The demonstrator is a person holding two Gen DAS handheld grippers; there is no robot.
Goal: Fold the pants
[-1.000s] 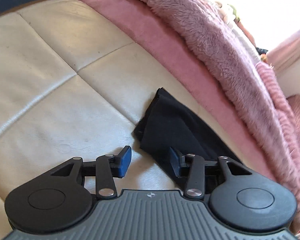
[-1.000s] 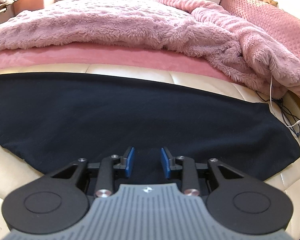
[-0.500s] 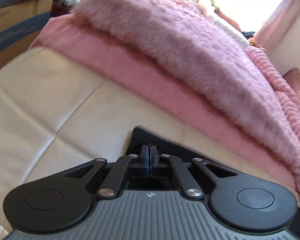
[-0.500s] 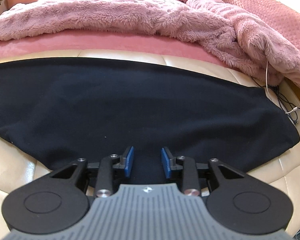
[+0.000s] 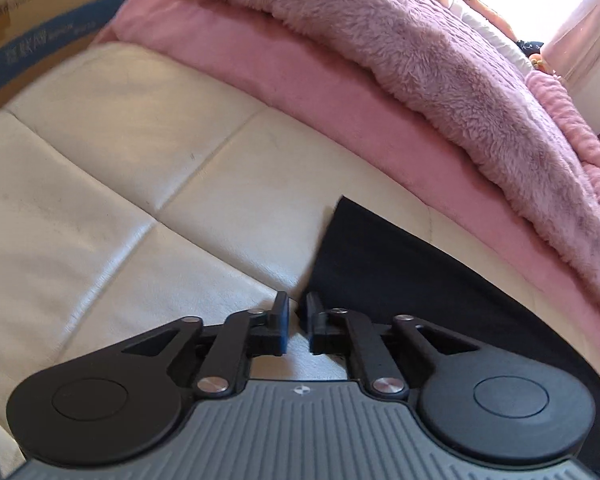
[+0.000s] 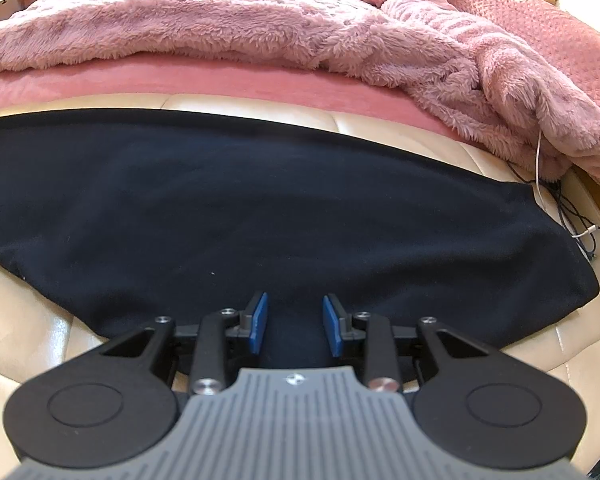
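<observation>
The black pants [image 6: 260,216] lie flat across the cream leather cushion [image 6: 16,320], stretched left to right. In the left wrist view their left end [image 5: 400,272] lies just right of my left gripper [image 5: 297,322]. The left jaws stand slightly apart with cream leather showing in the gap, at the near corner of the pants end, holding nothing. My right gripper [image 6: 294,324] is open over the near edge of the pants, with black cloth between and under its blue pads [image 6: 259,322].
A pink sheet [image 5: 300,80] and a fluffy pink blanket [image 6: 260,28] run along the far side of the cushion. Thin cables [image 6: 568,216] lie at the right end of the pants. A cardboard box [image 5: 40,32] stands at the far left.
My left gripper was open, shut at the pants' left end half a second ago, and now stands slightly open. The pants end lies flatter. My right gripper stayed open and moved a little nearer the cloth.
</observation>
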